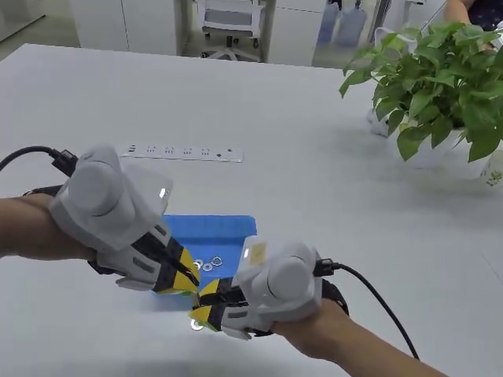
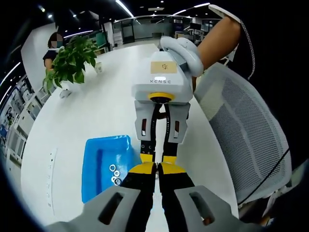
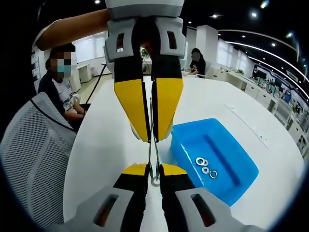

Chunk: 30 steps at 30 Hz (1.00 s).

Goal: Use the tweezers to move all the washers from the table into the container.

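Holding both tools tip to tip over the white table (image 1: 314,181), you have the left gripper (image 1: 179,276) coming in from your left and the right gripper (image 1: 204,305) from lower right. Their yellow-tipped jaws almost meet at the near edge of the blue rectangular plastic container (image 1: 224,228).

Your left gripper is clamped on the thin metal tweezers (image 3: 152,140); in the right gripper view its yellow pads (image 3: 130,106) squeeze the two blades with no gap to spare. The blades run on down between your right gripper's own jaws, which are drawn close round the tweezers' tips. Whether those jaws press the blades or merely flank them, I cannot tell.

One small silver metal washer (image 3: 155,182) lies on the table right at those tips, and it is unclear whether the tweezers grip it. In the head view it sits just beside your right gripper's lower jaw. A few more washers (image 1: 209,265) lie clustered on the container's floor, near the side closest to the grippers.

Farther up the table sits a long white power strip (image 1: 185,152), and a leafy green potted plant (image 1: 432,78) stands at your right. A grey mesh chair (image 3: 34,159) stands by the table's edge.
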Each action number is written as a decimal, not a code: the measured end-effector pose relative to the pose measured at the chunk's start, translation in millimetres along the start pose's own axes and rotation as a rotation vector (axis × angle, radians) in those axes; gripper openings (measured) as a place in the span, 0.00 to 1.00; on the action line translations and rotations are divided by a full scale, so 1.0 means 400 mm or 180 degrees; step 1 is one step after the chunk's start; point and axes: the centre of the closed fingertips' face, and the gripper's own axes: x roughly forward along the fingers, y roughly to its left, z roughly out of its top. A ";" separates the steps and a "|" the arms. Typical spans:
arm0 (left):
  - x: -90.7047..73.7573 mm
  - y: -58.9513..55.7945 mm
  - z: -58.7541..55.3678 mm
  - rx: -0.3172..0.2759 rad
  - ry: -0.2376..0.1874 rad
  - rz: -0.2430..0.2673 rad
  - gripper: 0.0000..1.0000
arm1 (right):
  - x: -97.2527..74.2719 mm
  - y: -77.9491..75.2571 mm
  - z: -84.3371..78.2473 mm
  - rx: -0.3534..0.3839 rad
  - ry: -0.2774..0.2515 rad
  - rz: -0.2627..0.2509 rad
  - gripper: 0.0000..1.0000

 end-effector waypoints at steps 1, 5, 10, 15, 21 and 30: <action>0.001 -0.002 -0.001 -0.0006 0.0000 -0.0004 0.06 | 0.001 0.002 -0.001 -0.0002 0.0000 -0.0001 0.11; 0.004 -0.007 -0.010 -0.0016 0.0015 -0.0013 0.06 | 0.009 0.008 -0.007 -0.0031 0.0007 -0.0010 0.11; 0.008 -0.010 -0.018 -0.0028 0.0021 -0.0008 0.06 | 0.016 0.008 -0.011 -0.0067 0.0025 -0.0032 0.11; 0.014 -0.011 -0.027 -0.0040 0.0027 -0.0014 0.06 | 0.022 0.010 -0.017 -0.0115 0.0051 -0.0038 0.11; 0.024 -0.013 -0.034 -0.0051 0.0033 -0.0032 0.06 | 0.027 0.011 -0.026 -0.0119 0.0064 -0.0036 0.11; 0.031 -0.010 -0.033 -0.0057 0.0038 -0.0050 0.06 | 0.035 0.006 -0.031 -0.0092 0.0068 -0.0029 0.11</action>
